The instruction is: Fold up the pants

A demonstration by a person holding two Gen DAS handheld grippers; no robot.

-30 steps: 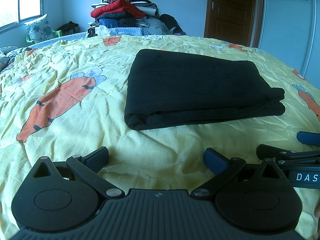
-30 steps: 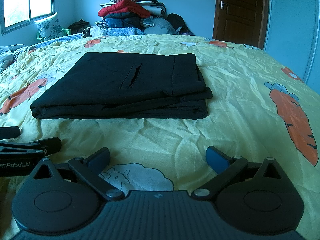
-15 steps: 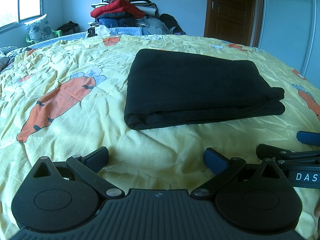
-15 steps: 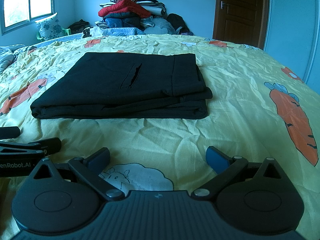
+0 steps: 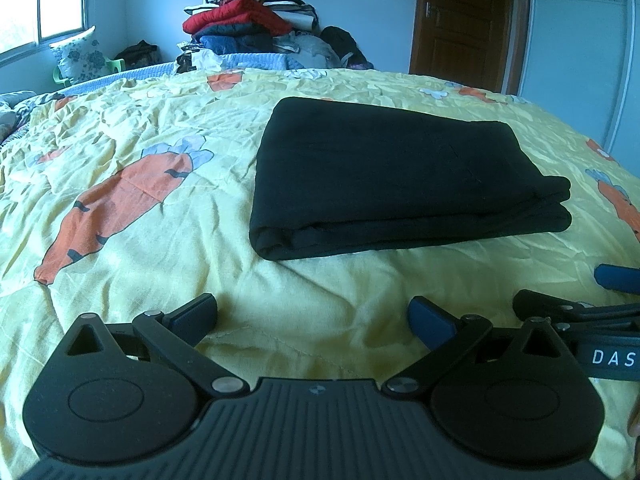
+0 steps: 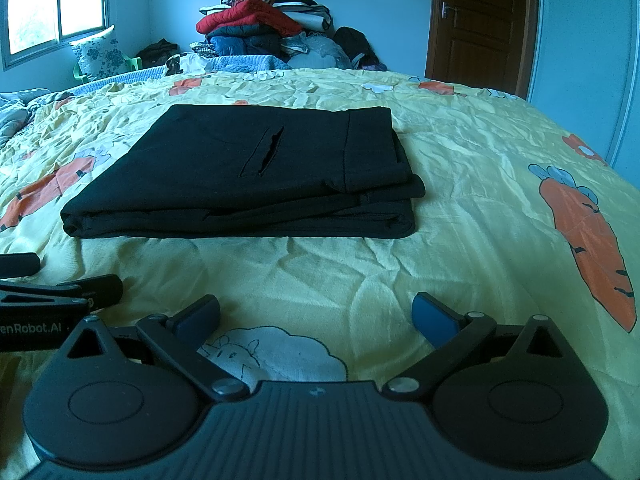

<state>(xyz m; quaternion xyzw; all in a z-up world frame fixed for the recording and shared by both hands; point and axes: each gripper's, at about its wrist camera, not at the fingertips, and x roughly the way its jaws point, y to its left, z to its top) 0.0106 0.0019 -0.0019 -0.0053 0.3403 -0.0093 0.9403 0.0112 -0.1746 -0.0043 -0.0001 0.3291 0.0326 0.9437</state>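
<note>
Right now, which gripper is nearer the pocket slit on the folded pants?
Right. The right gripper sits just right of the pocket slit; the left gripper sits further left, off the black pants' left end.

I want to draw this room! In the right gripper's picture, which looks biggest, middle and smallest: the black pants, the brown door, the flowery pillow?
As they look in the right wrist view:
1. Folded black pants, largest, though nearest the camera.
2. Brown door.
3. Flowery pillow, smallest.
</note>
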